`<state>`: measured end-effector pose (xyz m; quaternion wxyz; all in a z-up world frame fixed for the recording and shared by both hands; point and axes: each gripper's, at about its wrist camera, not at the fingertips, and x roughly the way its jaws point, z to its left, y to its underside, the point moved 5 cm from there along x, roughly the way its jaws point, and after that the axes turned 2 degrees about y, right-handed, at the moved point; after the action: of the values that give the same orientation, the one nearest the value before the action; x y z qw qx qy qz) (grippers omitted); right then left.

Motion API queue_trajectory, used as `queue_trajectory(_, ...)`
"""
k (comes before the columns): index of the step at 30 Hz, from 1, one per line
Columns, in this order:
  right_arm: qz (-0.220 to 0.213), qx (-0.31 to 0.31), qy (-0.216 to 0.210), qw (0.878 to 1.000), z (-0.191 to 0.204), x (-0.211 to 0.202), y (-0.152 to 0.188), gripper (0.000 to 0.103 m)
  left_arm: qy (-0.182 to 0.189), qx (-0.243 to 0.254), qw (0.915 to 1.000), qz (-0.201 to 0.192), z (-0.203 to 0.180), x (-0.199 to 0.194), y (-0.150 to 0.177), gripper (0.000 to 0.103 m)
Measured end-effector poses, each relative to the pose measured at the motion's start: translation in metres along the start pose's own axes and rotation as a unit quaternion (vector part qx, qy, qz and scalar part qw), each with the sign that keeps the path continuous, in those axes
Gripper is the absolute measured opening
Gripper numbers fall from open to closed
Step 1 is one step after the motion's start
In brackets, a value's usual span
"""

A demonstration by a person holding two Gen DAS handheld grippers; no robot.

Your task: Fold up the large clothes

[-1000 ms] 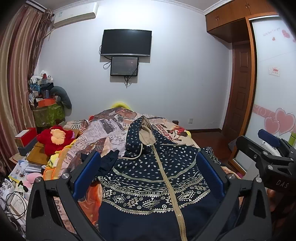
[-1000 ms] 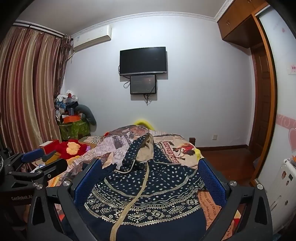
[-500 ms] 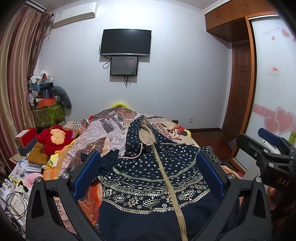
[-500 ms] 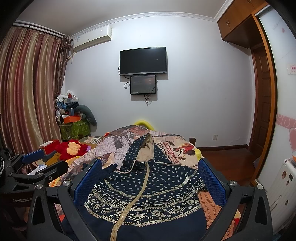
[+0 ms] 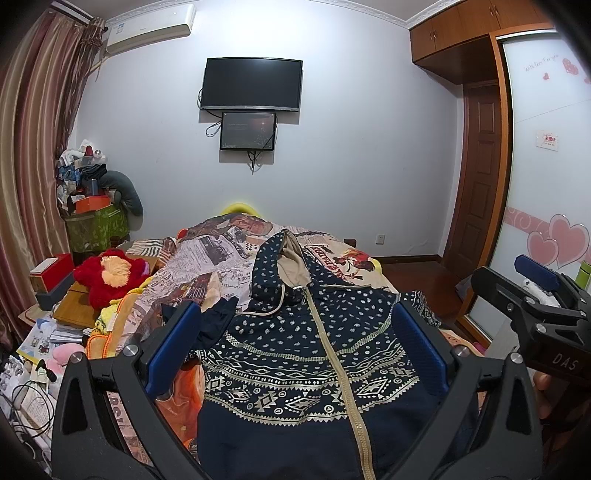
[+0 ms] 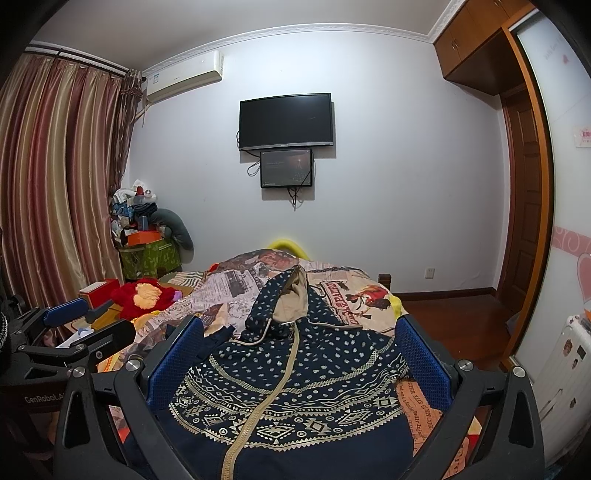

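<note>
Both the left gripper (image 5: pixel 295 343) and the right gripper (image 6: pixel 299 354) hover spread wide, empty, above the navy patterned zip hoodie (image 5: pixel 310 354); grabbing one layer risks bunching it.

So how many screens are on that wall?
2: a large dark TV high on the wall, and a smaller screen directly below it, faintly lit. None seem hidden.

Cloth on the bed, hard plastic and wood around it

The hooded jacket (image 5: pixel 306 354) is soft matt knit with a dull metallic zip; the bedspread (image 5: pixel 207 258) under it is smooth printed cloth. Each hand-held gripper (image 6: pixel 299 362) is matt black plastic with textured blue pads (image 6: pixel 424 362) and shiny metal screws. The wardrobe (image 5: pixel 458 33) is glossy varnished wood, the plush toy (image 5: pixel 110 273) fuzzy.
</note>
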<state>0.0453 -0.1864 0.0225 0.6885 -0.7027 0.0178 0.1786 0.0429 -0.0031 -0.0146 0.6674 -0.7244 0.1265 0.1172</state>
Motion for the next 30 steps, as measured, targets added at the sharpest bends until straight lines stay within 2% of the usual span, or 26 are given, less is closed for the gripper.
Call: queue_trajectory(30,0.001,0.001,0.000,1.000,-0.0008,0.0015,0.0000,0.103,0.004,0.000,1.0000,0.006,0.0015,0.0033,0.0036,0.103)
